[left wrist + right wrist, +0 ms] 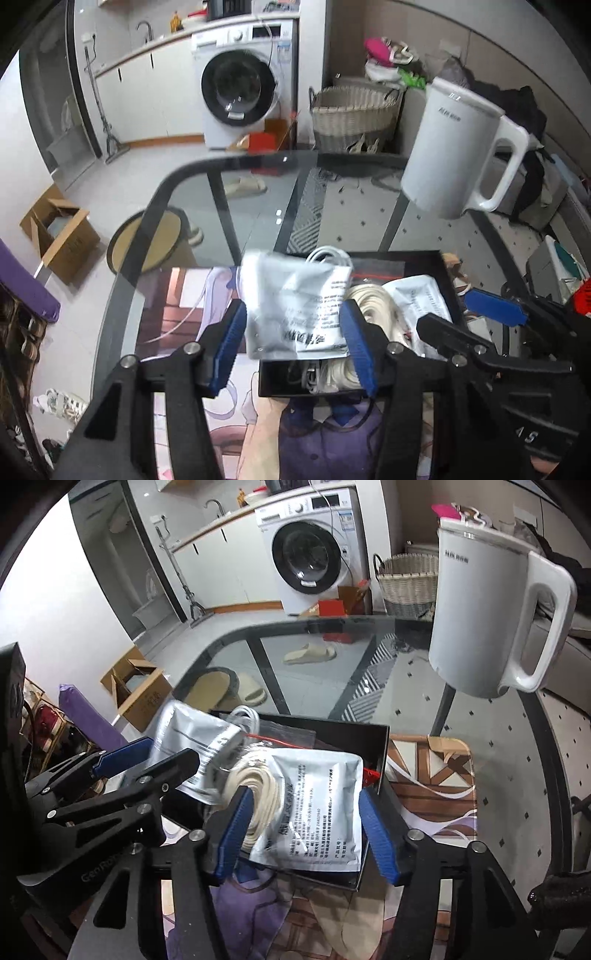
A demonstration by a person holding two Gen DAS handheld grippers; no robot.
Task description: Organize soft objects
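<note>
Your left tongs (293, 341) sat closest to the lens, their blue pads pinching a soft silver packet (295, 306) by its two side edges, lifted and tilted over the near-left corner of the black tray (448, 273). Your right tongs (306, 830) stood spread, one pad on either side of a second silver packet (314, 808) lying flat in the tray, and I could not tell whether either pad touched it. Just left of those right tongs lay a coil of cream cord (255, 786), with a coil of white cable (245, 716) beyond it at the tray's far edge.

To do this well, you probably needed to lower the held packet until it rested inside the tray walls before letting go, since a limp pouch could slide off the rim onto the table (424, 679). The white kettle (491, 602) stood well beyond, so it posed little risk. Keeping the right tongs wide seemed wise, lest they snag the cord.
</note>
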